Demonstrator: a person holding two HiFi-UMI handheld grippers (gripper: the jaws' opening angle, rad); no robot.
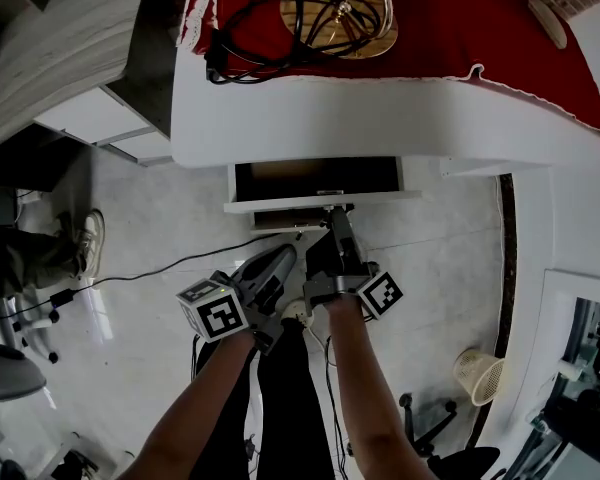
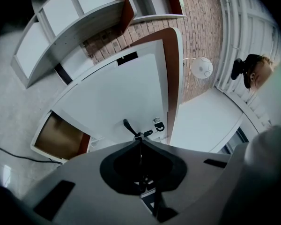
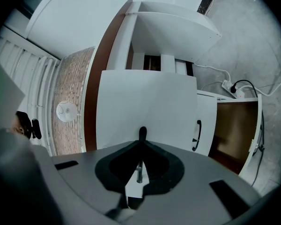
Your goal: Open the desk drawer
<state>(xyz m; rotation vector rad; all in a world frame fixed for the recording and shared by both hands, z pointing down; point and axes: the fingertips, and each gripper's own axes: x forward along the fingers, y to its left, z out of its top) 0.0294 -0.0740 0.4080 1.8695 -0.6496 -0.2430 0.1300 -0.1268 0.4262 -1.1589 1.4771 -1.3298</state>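
Fingers of the right gripper [image 1: 336, 218] are closed on the black drawer handle [image 3: 142, 133], whose rounded end pokes out just past their tips in the right gripper view. Directly ahead of those tips the desk drawer [image 1: 315, 179] stands pulled out from under the white surface [image 1: 380, 118], its brown inside showing beyond its white front. To the left of the right fingers and a little behind them, the left gripper [image 1: 283, 256] hangs apart from the drawer. Its fingers are pressed together with nothing between them. Just past the left tips, the left gripper view shows a white panel [image 2: 117, 93] bearing a small black lever [image 2: 127, 125] and a metal lock [image 2: 158, 123]. Beyond the drawer, farther from both pairs of fingers, a red cloth [image 1: 450, 38] covers the surface, with black cables [image 1: 270, 43] coiled across a round wooden board [image 1: 375, 40].
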